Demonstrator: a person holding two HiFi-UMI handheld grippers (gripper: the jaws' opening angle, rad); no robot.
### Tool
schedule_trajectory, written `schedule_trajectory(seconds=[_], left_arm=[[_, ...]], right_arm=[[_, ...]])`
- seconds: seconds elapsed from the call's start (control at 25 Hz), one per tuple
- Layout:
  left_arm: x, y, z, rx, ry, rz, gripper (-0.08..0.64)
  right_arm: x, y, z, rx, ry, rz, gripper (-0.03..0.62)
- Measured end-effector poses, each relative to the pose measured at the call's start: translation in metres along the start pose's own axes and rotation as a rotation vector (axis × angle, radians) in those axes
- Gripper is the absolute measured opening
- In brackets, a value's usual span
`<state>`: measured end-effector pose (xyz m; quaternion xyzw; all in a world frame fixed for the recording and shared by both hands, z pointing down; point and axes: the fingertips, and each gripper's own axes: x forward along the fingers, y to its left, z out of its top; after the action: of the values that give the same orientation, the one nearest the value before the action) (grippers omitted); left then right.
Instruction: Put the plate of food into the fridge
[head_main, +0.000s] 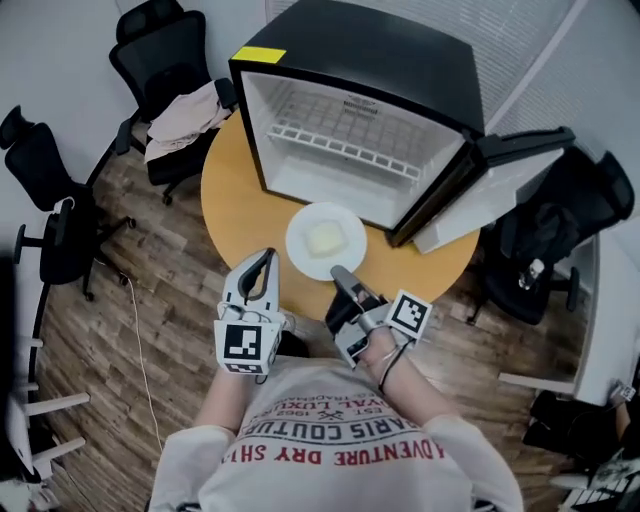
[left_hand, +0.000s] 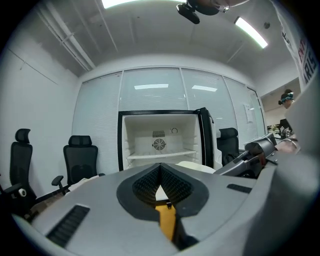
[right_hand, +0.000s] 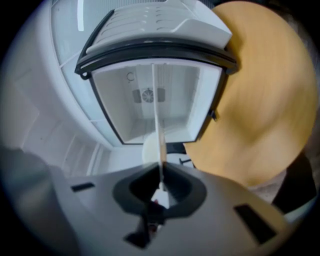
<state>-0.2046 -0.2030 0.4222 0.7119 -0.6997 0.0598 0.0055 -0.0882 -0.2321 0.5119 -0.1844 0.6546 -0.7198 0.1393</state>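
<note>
A white plate (head_main: 325, 240) with a pale yellow piece of food (head_main: 325, 238) lies on the round wooden table (head_main: 235, 210), just in front of the open fridge (head_main: 345, 140). My right gripper (head_main: 341, 273) is at the plate's near edge and shut on its rim. In the right gripper view the rim (right_hand: 159, 130) runs edge-on between the jaws of the right gripper (right_hand: 161, 169). My left gripper (head_main: 266, 262) hovers to the left of the plate, shut and empty. From the left gripper (left_hand: 160, 172) view the fridge (left_hand: 160, 140) stands straight ahead with the plate (left_hand: 196, 167) to the right.
The fridge door (head_main: 500, 180) hangs open to the right. A wire shelf (head_main: 345, 140) crosses the white fridge interior. Black office chairs (head_main: 165, 60) stand round the table, one draped with cloth (head_main: 185, 115). The floor is wood.
</note>
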Motion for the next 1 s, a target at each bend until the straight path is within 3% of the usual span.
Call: schedule_trajectory(seconds=[0.24,0.52,1.0], left_arm=[[0.047,0.044,0.007,0.006,-0.006,-0.127,0.026],[0.098,0.065,0.004,0.005,-0.005,-0.272,0.026],[0.142,0.067,0.005,-0.006,-0.026,-0.386,0.026]], right_arm=[[0.045,0.009,0.017,0.012,-0.138,0.002,0.040],[0.078,0.016,0.042,-0.005,-0.296,0.006,0.040],[0.096,0.036,0.079,-0.026,-0.432,0.018,0.039]])
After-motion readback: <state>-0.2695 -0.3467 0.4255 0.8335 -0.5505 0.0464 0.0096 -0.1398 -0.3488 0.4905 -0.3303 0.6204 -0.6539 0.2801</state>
